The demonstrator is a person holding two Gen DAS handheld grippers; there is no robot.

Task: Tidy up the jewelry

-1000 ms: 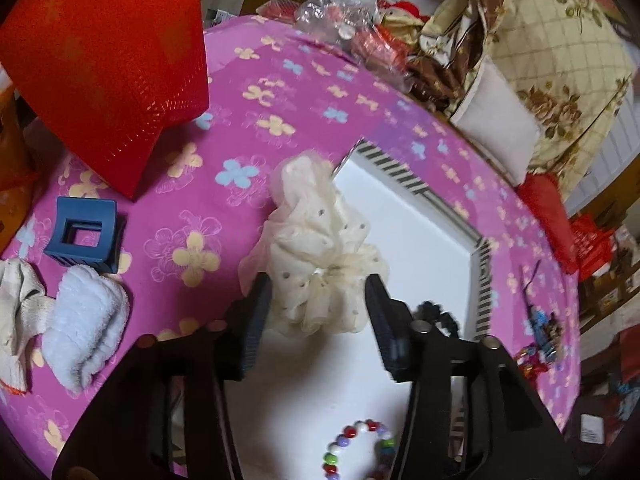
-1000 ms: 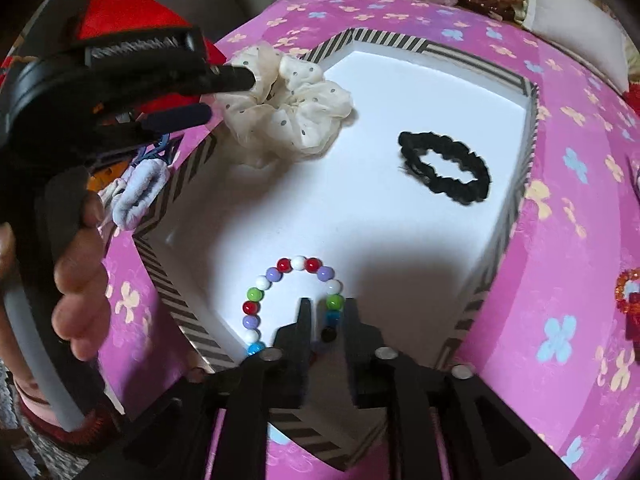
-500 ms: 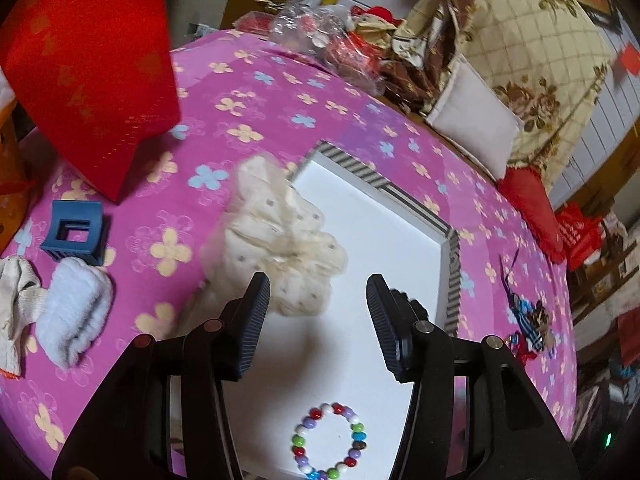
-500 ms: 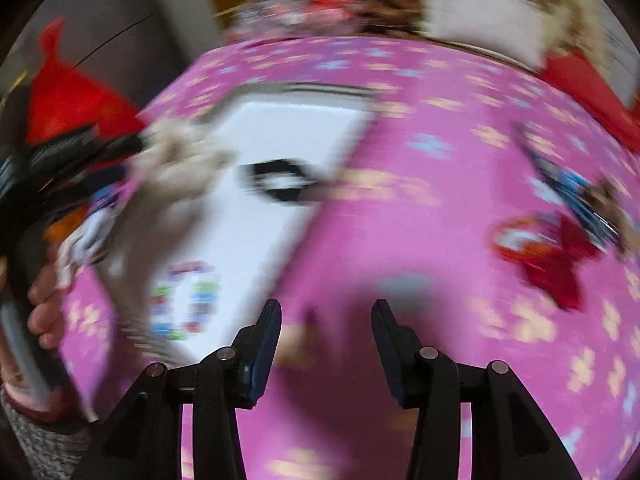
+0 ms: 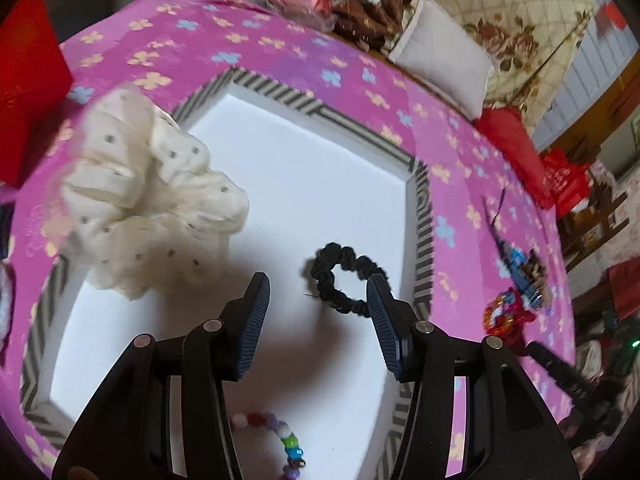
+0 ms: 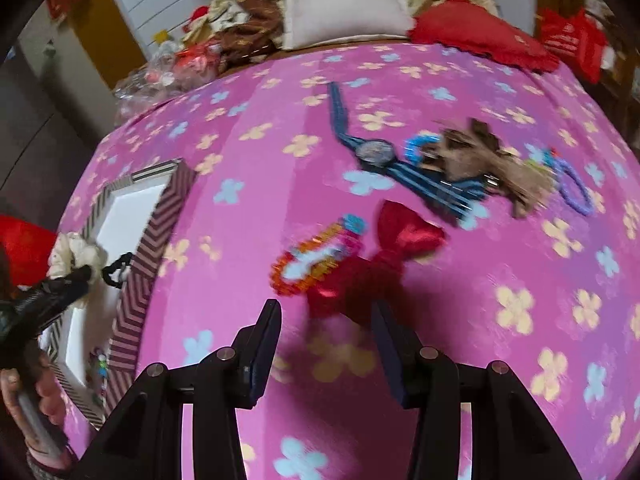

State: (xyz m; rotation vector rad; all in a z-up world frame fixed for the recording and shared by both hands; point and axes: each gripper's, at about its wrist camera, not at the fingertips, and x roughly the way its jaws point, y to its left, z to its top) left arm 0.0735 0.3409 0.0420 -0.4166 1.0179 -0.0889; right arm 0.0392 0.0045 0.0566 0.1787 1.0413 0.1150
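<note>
The left claw [image 5: 318,312] is held released above the white floor of a striped-rimmed tray [image 5: 422,216], with nothing between its jaws. A black scrunchie [image 5: 342,280] is seen lying on the tray floor just ahead of the claw, its far side partly hidden by the right finger. A cream dotted scrunchie [image 5: 148,200] is draped over the tray's left rim, half inside and half on the pink flowered cloth [image 5: 280,56] of the counter. A beaded bracelet [image 5: 280,448] is found on the tray floor under the claw, largely covered by it.

The right claw [image 6: 326,344] is held released over the cloth, well apart from the tray [image 6: 154,236], and nothing is gripped. Just ahead of it a red satin bow [image 6: 400,248] is seen, touching a ring of orange and pink beads [image 6: 312,260]. Farther off, a blue-strapped watch [image 6: 374,152], a brown furry hair piece [image 6: 492,160] and a purple ring [image 6: 576,188] are crowded together. The counter's far edge is lined by a white cushion [image 6: 344,4], red fabric [image 6: 476,32] and crinkled plastic bags [image 6: 168,72]. The view is blurred.
</note>
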